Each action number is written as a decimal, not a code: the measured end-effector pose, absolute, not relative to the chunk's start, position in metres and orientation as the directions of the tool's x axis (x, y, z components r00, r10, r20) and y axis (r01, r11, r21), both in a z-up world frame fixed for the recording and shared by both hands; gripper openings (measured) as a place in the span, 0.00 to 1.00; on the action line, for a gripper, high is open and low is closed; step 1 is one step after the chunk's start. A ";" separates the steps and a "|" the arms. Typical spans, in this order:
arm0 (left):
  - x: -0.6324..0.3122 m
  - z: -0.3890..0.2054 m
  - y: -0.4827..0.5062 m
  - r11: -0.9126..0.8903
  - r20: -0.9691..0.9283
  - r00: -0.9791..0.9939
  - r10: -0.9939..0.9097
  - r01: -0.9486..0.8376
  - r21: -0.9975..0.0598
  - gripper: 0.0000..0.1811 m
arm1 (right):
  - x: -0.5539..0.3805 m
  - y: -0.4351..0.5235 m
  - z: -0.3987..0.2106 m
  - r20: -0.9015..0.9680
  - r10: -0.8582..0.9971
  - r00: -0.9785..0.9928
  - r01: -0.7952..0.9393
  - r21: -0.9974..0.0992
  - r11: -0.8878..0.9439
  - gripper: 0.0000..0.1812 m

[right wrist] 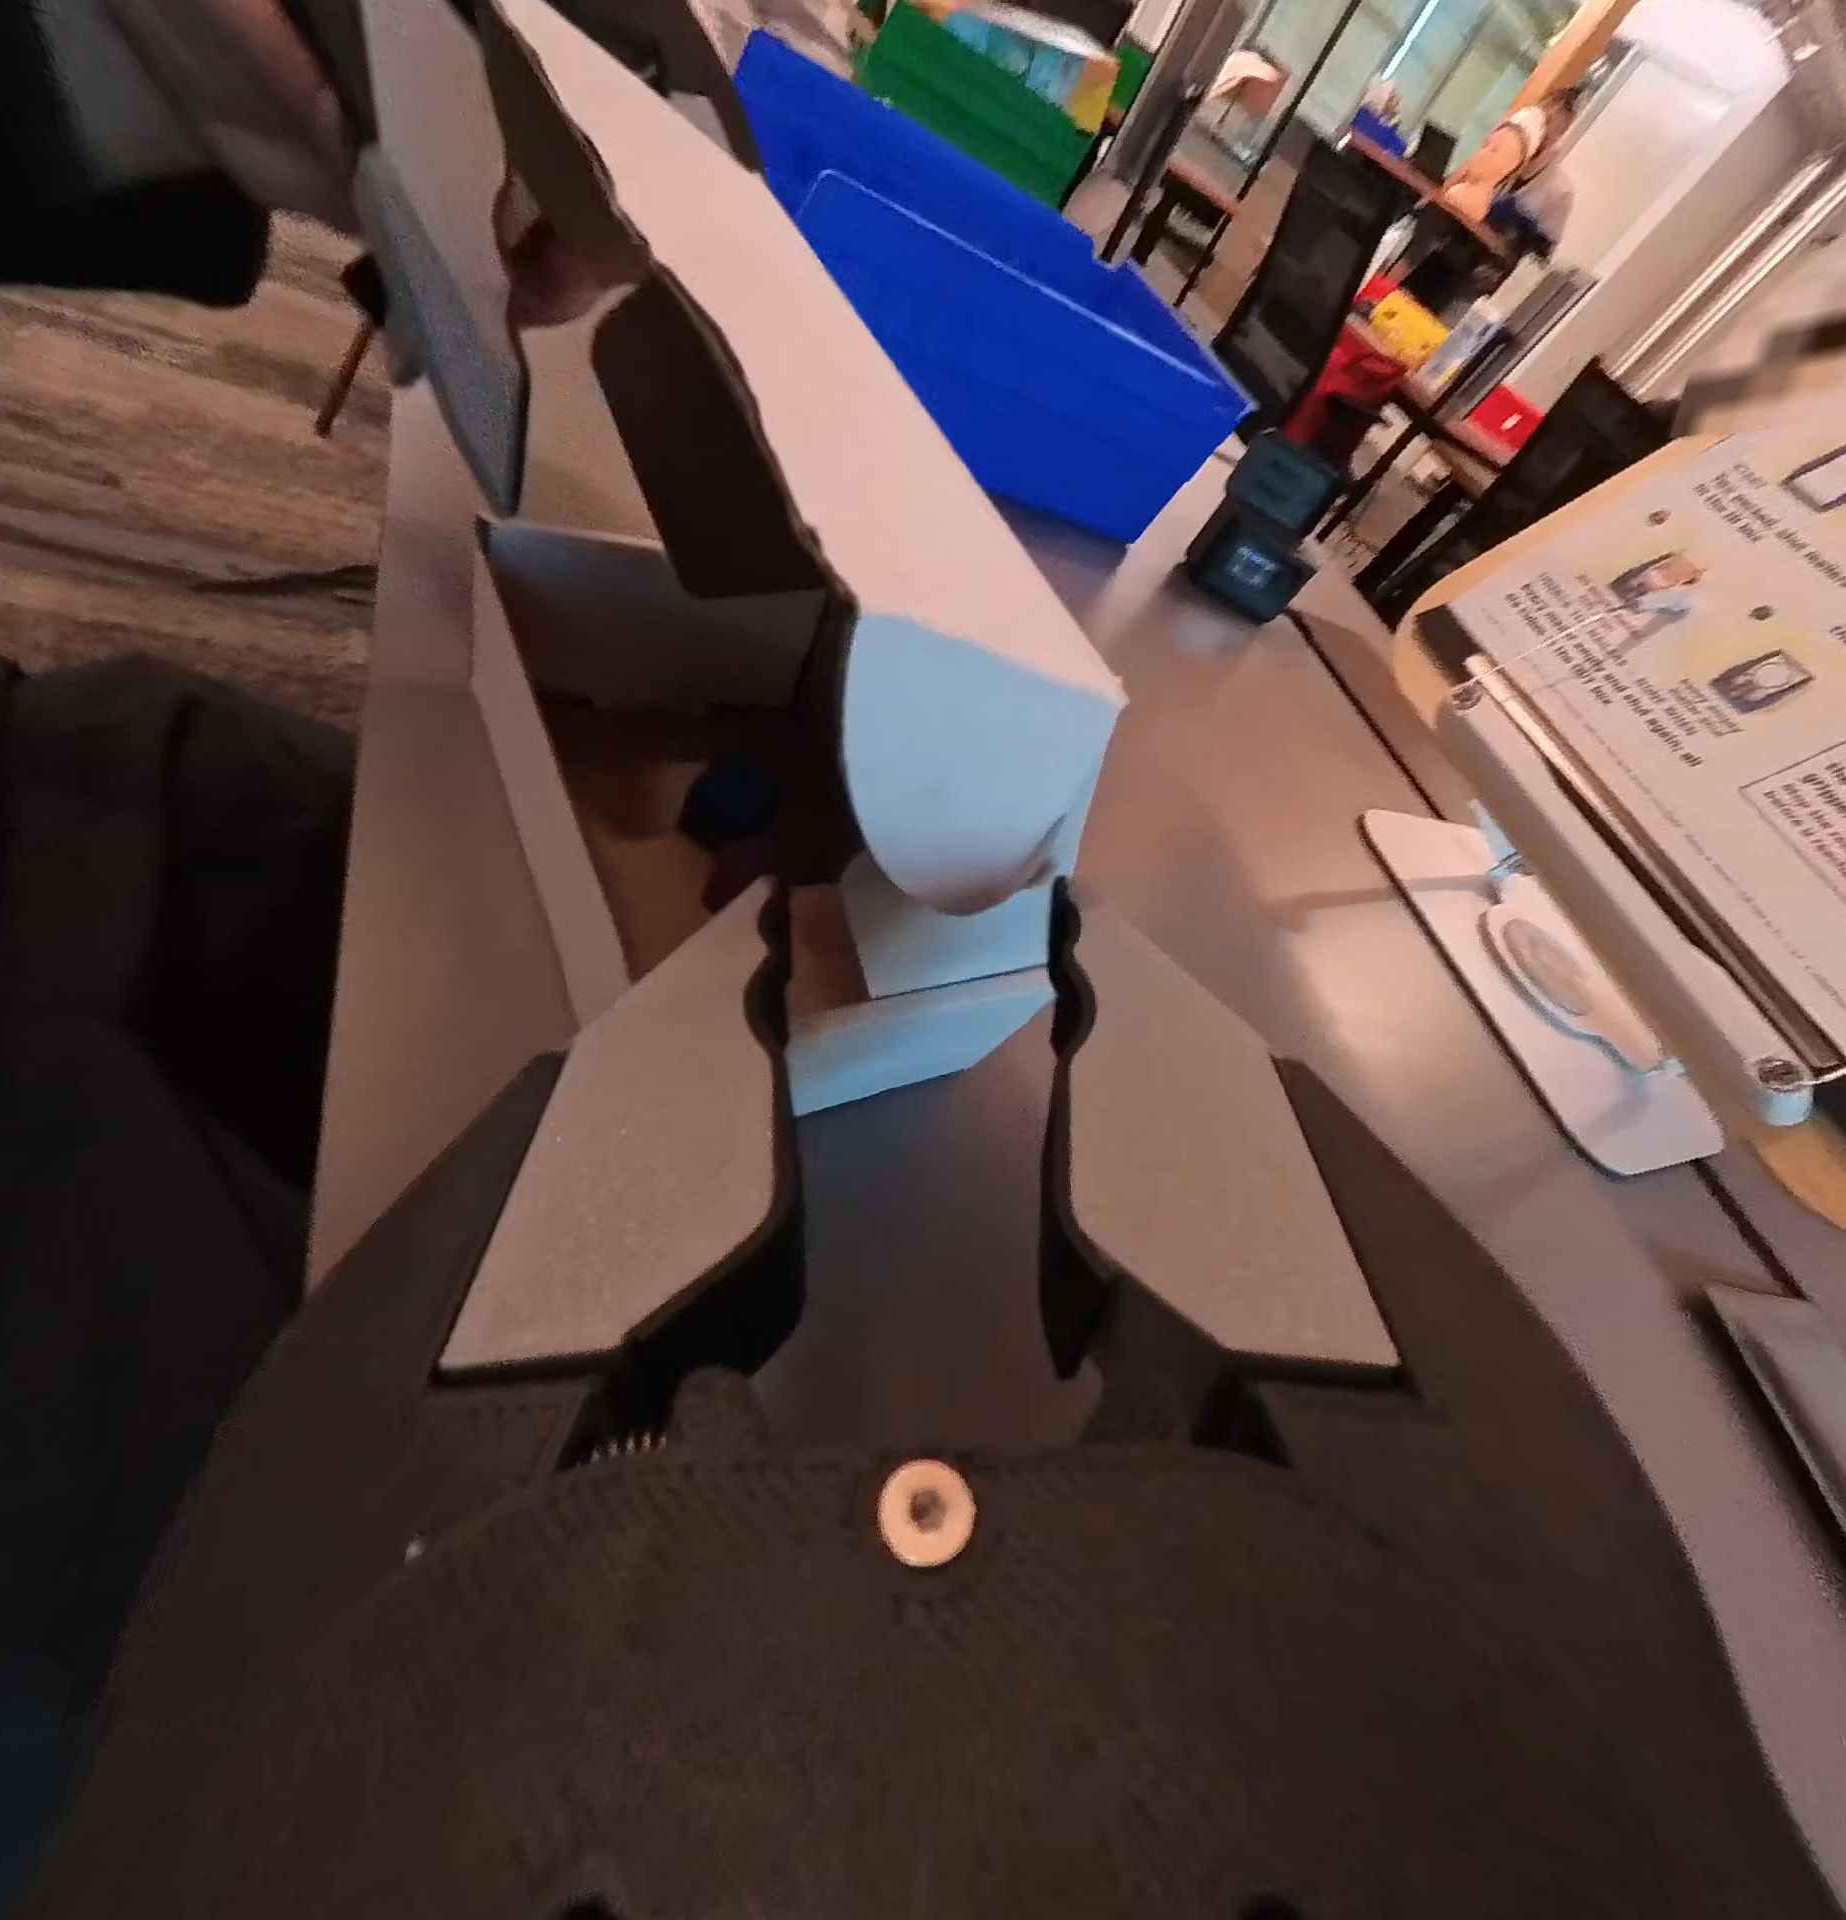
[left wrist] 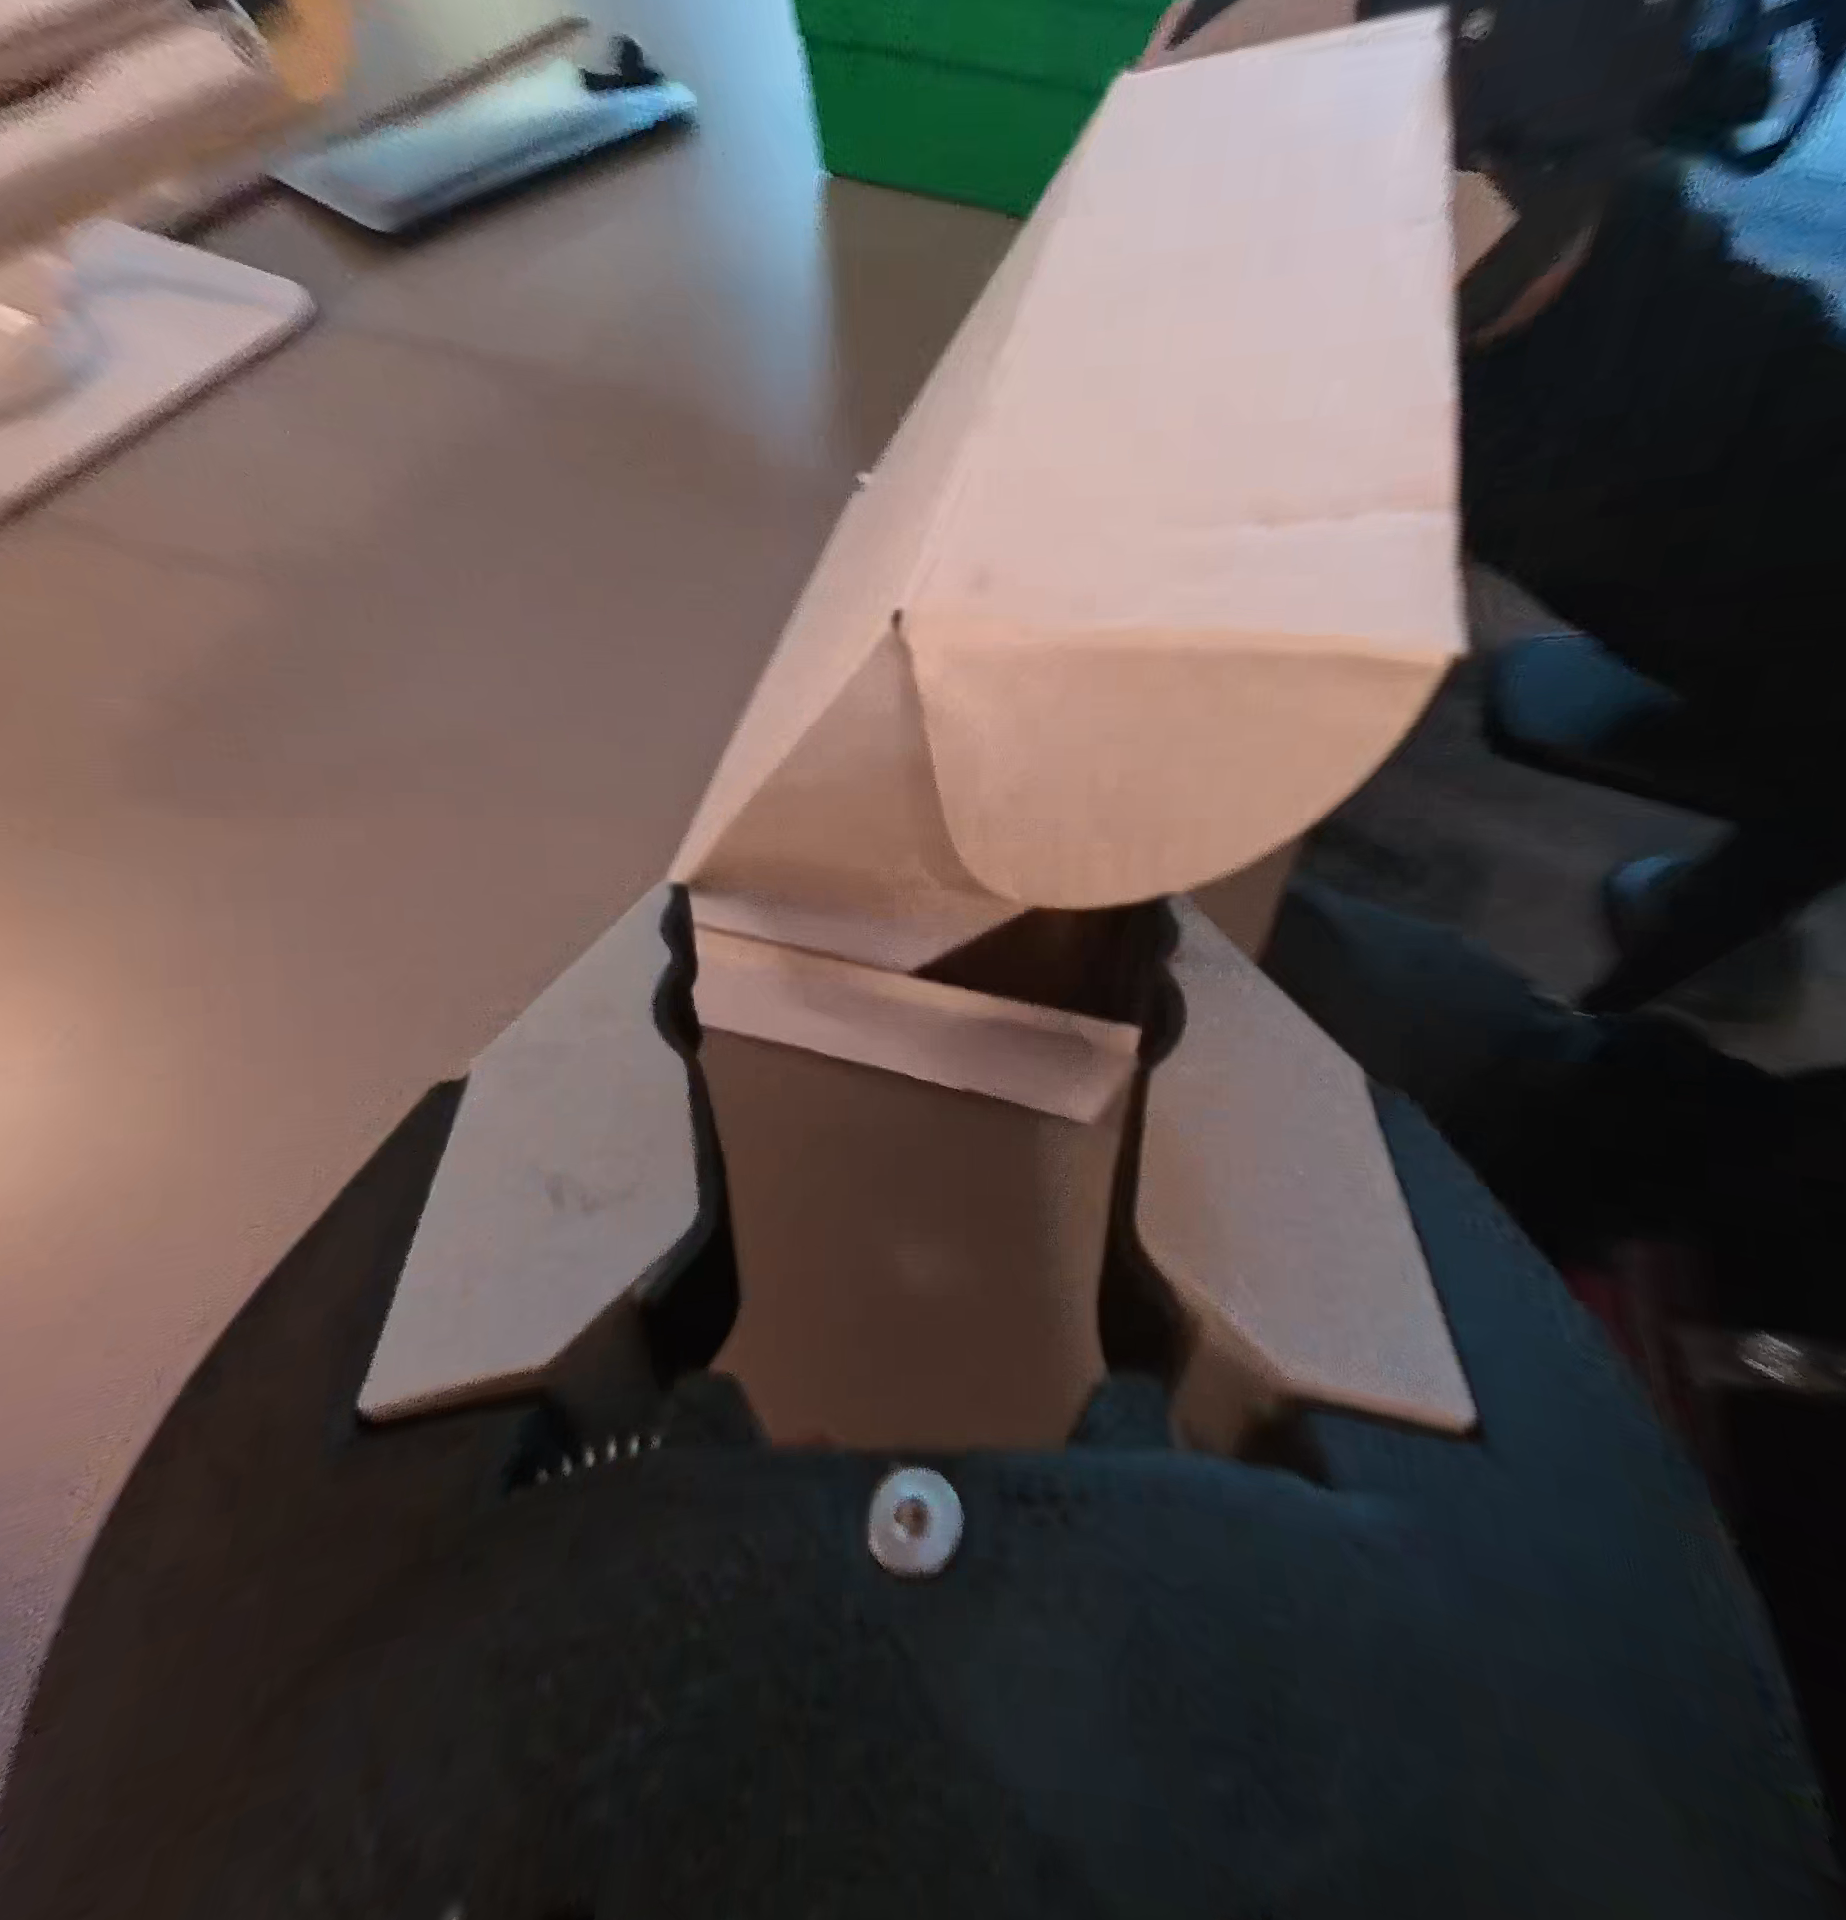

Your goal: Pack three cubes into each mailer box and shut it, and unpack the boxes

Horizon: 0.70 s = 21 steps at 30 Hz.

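Left gripper (left wrist: 914, 997): fingers part-spread, straddling the near end of the mailer box (left wrist: 1158, 499), a cardboard flap (left wrist: 898, 1023) between the tips; whether they pinch it I cannot tell. Box lid half-raised, on the brown worktop (left wrist: 379, 675). Right gripper (right wrist: 914, 982): fingers also part-spread at the box's other end (right wrist: 877, 582), rounded lid flap (right wrist: 960, 790) just ahead. Blue bin (right wrist: 1002, 343) beyond.
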<state>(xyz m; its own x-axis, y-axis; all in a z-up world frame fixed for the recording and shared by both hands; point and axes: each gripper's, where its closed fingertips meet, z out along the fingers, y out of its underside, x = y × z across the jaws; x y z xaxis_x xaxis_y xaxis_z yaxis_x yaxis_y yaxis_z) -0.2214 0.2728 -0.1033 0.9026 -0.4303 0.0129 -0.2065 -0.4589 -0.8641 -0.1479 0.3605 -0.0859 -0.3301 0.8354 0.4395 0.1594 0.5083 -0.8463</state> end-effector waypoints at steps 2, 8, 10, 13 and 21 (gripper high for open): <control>-0.224 -0.087 0.260 -0.467 0.135 0.869 -0.476 -0.119 -0.876 0.48 | -0.141 0.358 -0.083 0.400 0.842 -0.362 0.184 -0.854 0.486 0.28; -0.260 -0.022 0.233 -0.308 0.275 0.830 -0.485 0.132 -0.942 0.30 | -0.117 0.365 -0.024 0.301 0.901 -0.313 -0.003 -0.949 0.316 0.29; -0.260 -0.018 0.235 -0.299 0.307 0.822 -0.480 0.175 -0.938 0.28 | -0.113 0.368 -0.001 0.202 0.930 -0.308 -0.095 -0.979 0.181 0.29; -0.242 -0.033 0.238 -0.366 0.308 0.800 -0.515 0.121 -0.923 0.28 | -0.111 0.364 -0.006 0.143 0.918 -0.370 -0.069 -0.990 0.126 0.27; -0.230 -0.060 0.249 -0.405 0.171 0.855 -0.490 -0.049 -0.913 0.31 | -0.081 0.349 -0.035 0.205 0.869 -0.449 0.174 -0.935 0.311 0.21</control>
